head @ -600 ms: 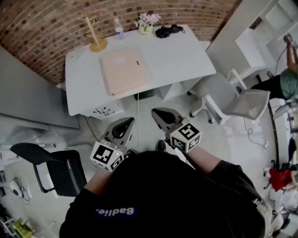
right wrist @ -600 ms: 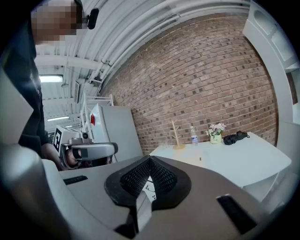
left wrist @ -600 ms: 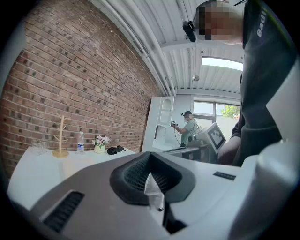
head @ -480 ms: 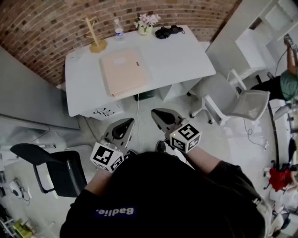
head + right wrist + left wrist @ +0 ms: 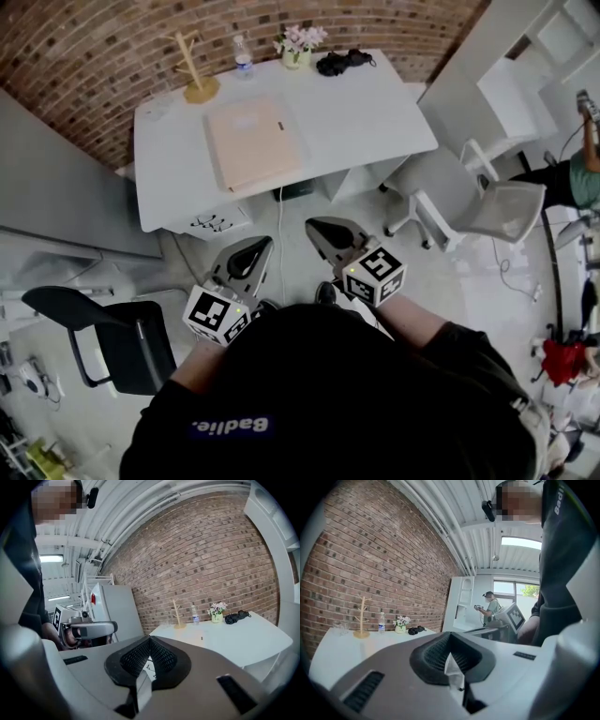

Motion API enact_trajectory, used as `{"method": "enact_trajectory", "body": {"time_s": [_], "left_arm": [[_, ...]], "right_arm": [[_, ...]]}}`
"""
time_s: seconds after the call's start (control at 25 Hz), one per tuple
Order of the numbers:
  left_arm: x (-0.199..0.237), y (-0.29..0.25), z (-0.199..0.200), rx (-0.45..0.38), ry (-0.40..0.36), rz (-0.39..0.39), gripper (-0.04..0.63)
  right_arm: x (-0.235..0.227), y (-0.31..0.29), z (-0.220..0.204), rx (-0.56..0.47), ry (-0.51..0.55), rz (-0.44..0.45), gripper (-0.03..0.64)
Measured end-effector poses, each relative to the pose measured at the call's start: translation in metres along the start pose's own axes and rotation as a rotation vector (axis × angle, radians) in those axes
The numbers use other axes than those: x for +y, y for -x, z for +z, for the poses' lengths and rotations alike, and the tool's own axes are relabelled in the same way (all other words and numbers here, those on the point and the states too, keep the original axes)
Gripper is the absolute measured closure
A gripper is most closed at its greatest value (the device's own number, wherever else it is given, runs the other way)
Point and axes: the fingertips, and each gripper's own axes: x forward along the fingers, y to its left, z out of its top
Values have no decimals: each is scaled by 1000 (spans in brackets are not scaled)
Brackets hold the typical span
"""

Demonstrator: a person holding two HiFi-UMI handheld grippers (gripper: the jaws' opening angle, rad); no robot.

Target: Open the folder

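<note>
The right gripper [image 5: 149, 641] fills the lower frame, its dark ribbed fingers [image 5: 164, 660] pressed together with nothing between them. At right, a white surface [image 5: 243, 641] before a brick wall [image 5: 201, 559] carries a wooden stand [image 5: 177, 615], a water bottle [image 5: 195, 616], a flower pot [image 5: 216, 612] and a black bundle [image 5: 236, 617]. The left gripper [image 5: 112, 628] shows at mid-left.

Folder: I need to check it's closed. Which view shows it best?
Head view: the folder lies flat and closed on the table, its whole cover visible. Both gripper views see the table nearly edge-on; the folder barely shows.
</note>
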Motion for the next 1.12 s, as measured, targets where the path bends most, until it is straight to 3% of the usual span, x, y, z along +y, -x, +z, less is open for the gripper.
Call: {"method": "enact_trajectory", "body": {"time_s": [0.4, 0.72, 0.92, 1.12], "left_arm": [[9, 15, 3, -24, -7, -8, 594], [24, 35, 2, -43, -29, -25, 592], [35, 23, -12, -24, -22, -9, 593], [51, -7, -19, 3, -32, 33, 592]], "right_arm": [[11, -10, -1, 12, 12, -24, 588], [17, -13, -5, 5, 0, -116, 588], [-7, -11, -9, 12, -22, -168, 588], [-46, -22, -3, 3, -39, -165, 588]]}}
